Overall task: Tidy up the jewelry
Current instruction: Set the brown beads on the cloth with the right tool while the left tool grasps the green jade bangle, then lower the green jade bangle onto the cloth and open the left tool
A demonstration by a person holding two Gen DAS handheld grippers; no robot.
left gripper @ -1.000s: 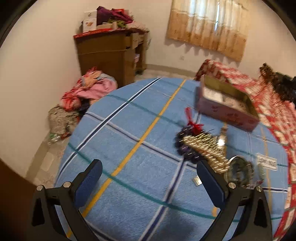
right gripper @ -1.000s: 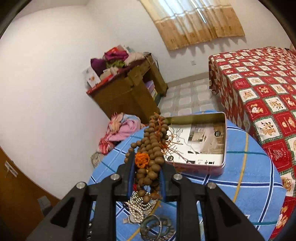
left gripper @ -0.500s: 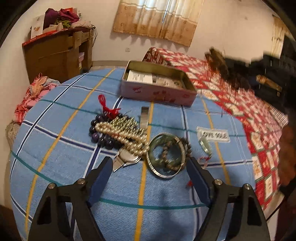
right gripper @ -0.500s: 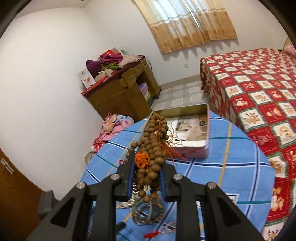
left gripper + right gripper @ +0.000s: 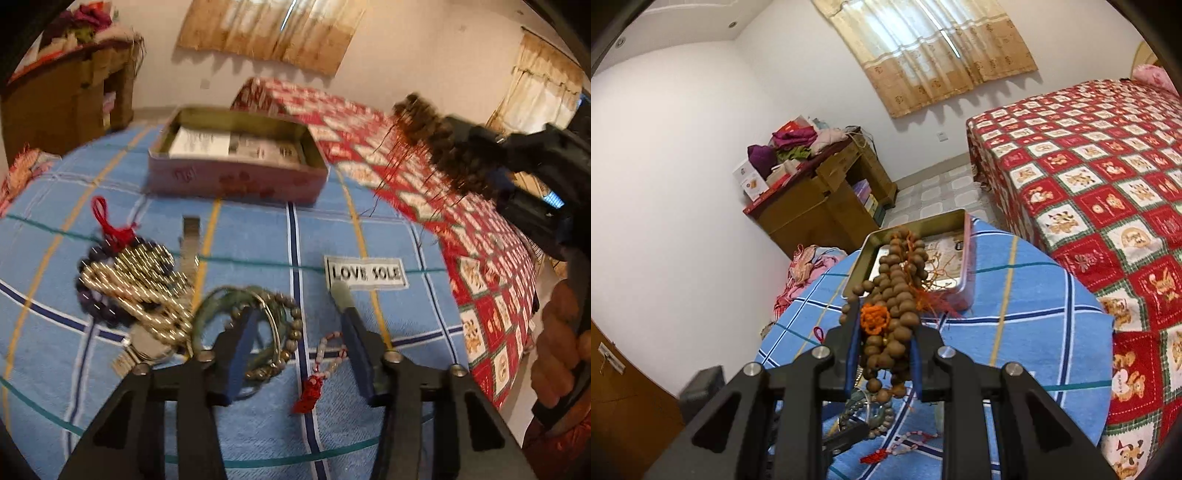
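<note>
Wooden beads fill my right gripper (image 5: 882, 354): the brown bead strand (image 5: 892, 295) is bunched between the blue pads, jaws clamped narrow on it, its orange knot and loose threads spilling forward. In that view the open tin box (image 5: 966, 258) sits at about 12 o'clock beyond the fingertips, on the blue checked tablecloth (image 5: 1034, 314). I judge the strand light, limp and a bit slippery as a bundle; loops could slide out, and the fringe may snag on the tin's rim. Holding it at the thick middle, as now, seems best.

My left gripper (image 5: 295, 350) hangs low over the cloth with jaws wide apart and nothing between them. The left pad lies across the green bangle and grey bead bracelets (image 5: 273, 332); a small pale bead string with a red tassel (image 5: 319, 369) lies between the fingers. At 10 o'clock rests the pearl and purple bead heap (image 5: 129, 280). Bangles look rigid and smooth, so I would pinch across the rim; the tangled strands I would take by a thick bunch.
</note>
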